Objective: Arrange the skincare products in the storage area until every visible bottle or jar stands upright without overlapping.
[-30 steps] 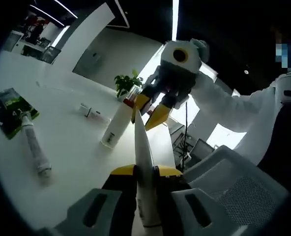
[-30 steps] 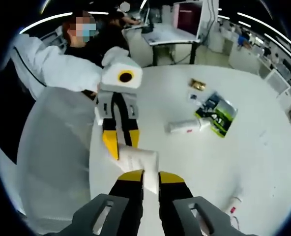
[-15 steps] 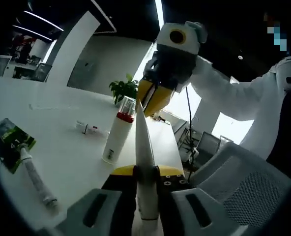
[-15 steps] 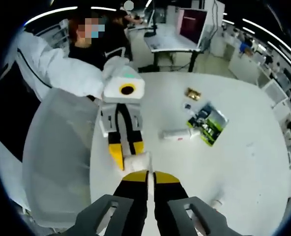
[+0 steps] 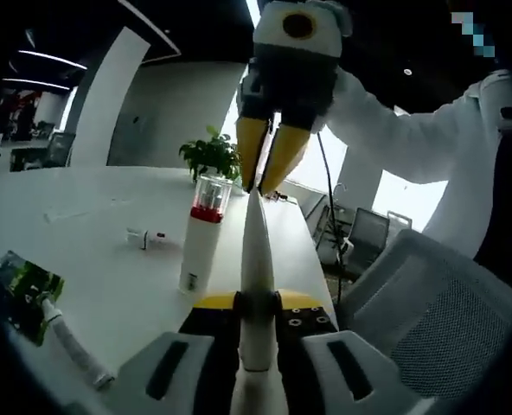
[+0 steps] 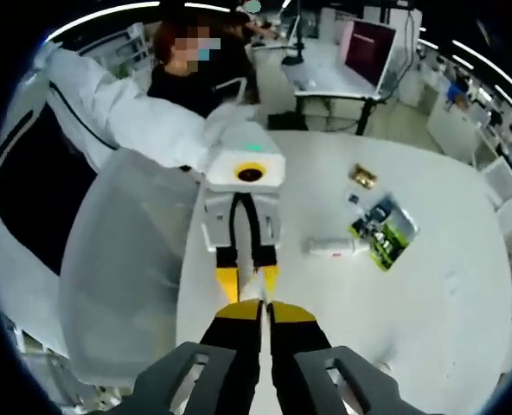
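A white squeeze tube (image 5: 257, 246) stands up between my left gripper's (image 5: 258, 303) jaws, which are shut on its lower body. From above, my right gripper (image 5: 260, 183) pinches the tube's thin flat end. In the right gripper view my right gripper (image 6: 256, 309) is shut on that thin edge of the tube (image 6: 250, 288), facing the left gripper (image 6: 249, 281). A white bottle (image 5: 199, 238) with a red band and clear cap stands upright on the white table (image 5: 109, 259). Another white tube (image 6: 334, 246) lies flat beside a green packet (image 6: 386, 232).
A small tube (image 5: 148, 235) lies behind the bottle. A long tube (image 5: 73, 347) lies by the green packet (image 5: 24, 290). A gold item (image 6: 364, 175) sits farther off. A mesh chair (image 5: 412, 320) stands at the table's edge beside a person in white sleeves (image 6: 126, 112).
Both cameras tilted as the hands rose. The right gripper's jaws narrowed onto the tube's flat end, and the tube now points more upright between the two grippers.
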Motion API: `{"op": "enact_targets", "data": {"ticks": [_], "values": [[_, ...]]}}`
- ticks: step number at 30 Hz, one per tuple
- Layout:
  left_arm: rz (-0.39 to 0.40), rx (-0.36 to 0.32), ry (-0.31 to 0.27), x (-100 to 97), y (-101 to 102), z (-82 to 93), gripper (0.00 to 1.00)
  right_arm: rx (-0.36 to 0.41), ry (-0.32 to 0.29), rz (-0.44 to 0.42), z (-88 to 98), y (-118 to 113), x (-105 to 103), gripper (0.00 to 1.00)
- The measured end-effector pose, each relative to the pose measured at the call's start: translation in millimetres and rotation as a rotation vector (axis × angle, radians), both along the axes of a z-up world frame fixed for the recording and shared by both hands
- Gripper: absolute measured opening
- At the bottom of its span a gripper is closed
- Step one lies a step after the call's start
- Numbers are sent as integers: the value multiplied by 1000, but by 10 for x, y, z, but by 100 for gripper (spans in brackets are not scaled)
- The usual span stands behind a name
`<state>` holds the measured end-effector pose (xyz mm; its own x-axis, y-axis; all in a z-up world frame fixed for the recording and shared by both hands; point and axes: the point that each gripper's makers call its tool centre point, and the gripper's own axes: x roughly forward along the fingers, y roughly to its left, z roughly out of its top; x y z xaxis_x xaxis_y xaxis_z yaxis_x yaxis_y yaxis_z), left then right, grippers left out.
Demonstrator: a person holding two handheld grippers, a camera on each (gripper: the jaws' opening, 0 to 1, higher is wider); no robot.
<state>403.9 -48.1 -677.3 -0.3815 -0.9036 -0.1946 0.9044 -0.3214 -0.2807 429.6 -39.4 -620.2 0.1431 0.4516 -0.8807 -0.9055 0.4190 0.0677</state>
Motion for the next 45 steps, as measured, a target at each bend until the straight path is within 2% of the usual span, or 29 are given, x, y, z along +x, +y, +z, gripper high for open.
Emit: {"op": "enact_targets", "data": {"ticks": [5, 6, 7, 12, 17, 20, 22, 27, 33, 37, 45], "values": [[-44, -2, -44, -68, -5, 4, 9, -51, 44, 50, -102, 47, -116, 0], [-45, 0, -48, -71, -10, 4, 9, -83, 54, 54, -147, 34, -124, 0], [-38, 4, -64, -61, -26, 3, 9, -114, 49, 58, -171, 11, -117, 0], [-35, 12, -123, -30, -41, -3, 10, -155, 9, 89, -135, 69, -62, 0], [44, 21, -166, 185, -153, -3, 12, -196, -25, 98, -127, 11, 79, 0], [127, 36, -234, 363, -264, -8, 13, -204, -37, 81, -127, -67, 173, 0], [128, 40, -212, 383, -324, -3, 13, -224, -50, 72, -123, -118, 221, 0], [139, 46, -231, 432, -448, 0, 15, -262, -55, 62, -126, -252, 292, 0], [141, 60, -243, 549, -588, -12, 15, -273, -68, 15, -128, -382, 376, 0], [135, 66, -251, 551, -656, -8, 15, -280, -59, -2, -127, -464, 391, 0], [146, 65, -248, 598, -643, 23, 17, -273, -72, -23, -131, -494, 433, 0]]}}
